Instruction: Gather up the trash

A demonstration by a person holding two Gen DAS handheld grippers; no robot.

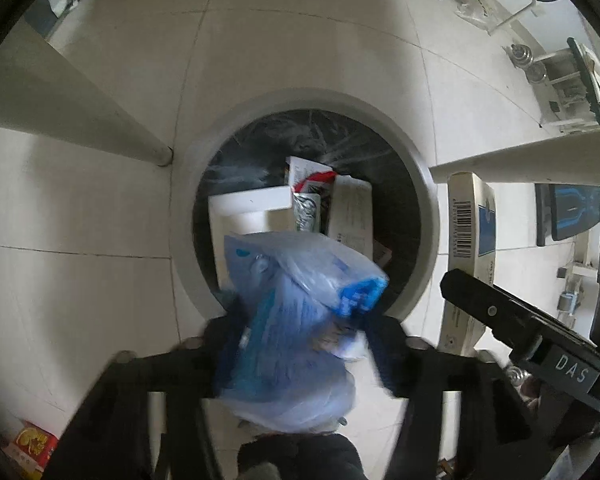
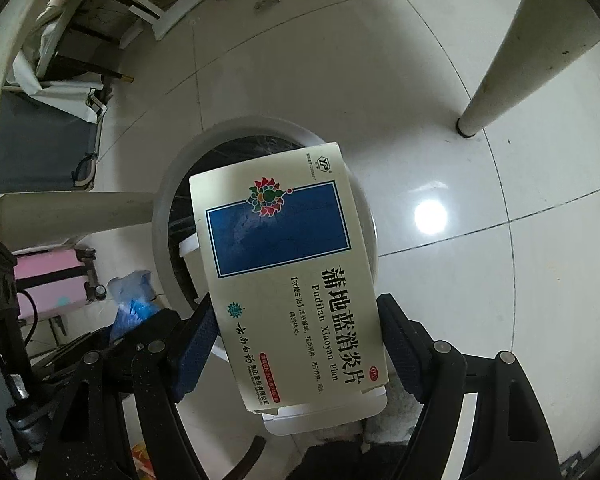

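cream medicine box (image 2: 288,280), blue panel | crumpled blue plastic bag (image 1: 292,320) | bin (image 1: 204,184) lined black

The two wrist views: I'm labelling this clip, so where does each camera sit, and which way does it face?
Left wrist: on the left gripper, looking steeply down into the bin; its own fingers flank a blue bag, and the right gripper's finger shows at right.
Right wrist: on the right gripper, also facing down over the bin; its fingers sit either side of a medicine box, with the left gripper at lower left.
Shared: bin, bag, box, tiled floor, table leg.
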